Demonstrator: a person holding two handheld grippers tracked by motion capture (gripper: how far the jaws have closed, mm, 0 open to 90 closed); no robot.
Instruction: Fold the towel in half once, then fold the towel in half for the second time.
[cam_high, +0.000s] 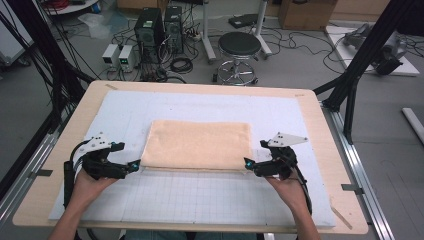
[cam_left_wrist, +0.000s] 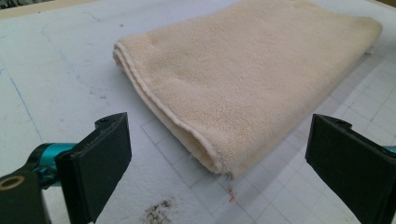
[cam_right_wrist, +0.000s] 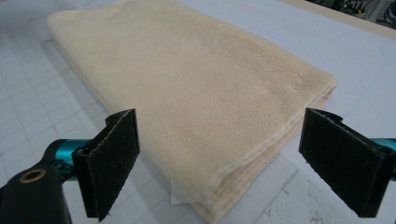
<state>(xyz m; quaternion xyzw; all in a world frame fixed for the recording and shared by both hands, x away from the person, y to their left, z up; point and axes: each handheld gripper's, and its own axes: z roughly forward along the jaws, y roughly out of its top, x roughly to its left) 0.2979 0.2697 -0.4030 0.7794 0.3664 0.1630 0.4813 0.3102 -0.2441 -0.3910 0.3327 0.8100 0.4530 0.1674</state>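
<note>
**Folded towel waits between two open tools at the near corners**

Nearest the person, the left tool and the right tool sit low over the worktop, each aimed inward at a near corner of the towel. Both stand wide open and hold nothing; in each gripper view the black jaws frame a corner with clear space either side, apart from the cloth.

The towel is a cream terry piece, folded into a flat stack, lying on the white gridded mat around the middle of the worktop, its long sides parallel to the near edge. In the left gripper view its near left corner shows stacked hems with a stitched border; in the right gripper view the near right corner shows several layers too.

It is likely light, soft and limp, with no stiffness to carry itself, so it will sag and the layers may slide apart. The pile should grip well against the pads. The best hold seems to be at these two near corners, pinching every layer together, with the lower jaw slid under the bottom ply.

Beyond the towel, the mat runs bare to the far edge.
</note>
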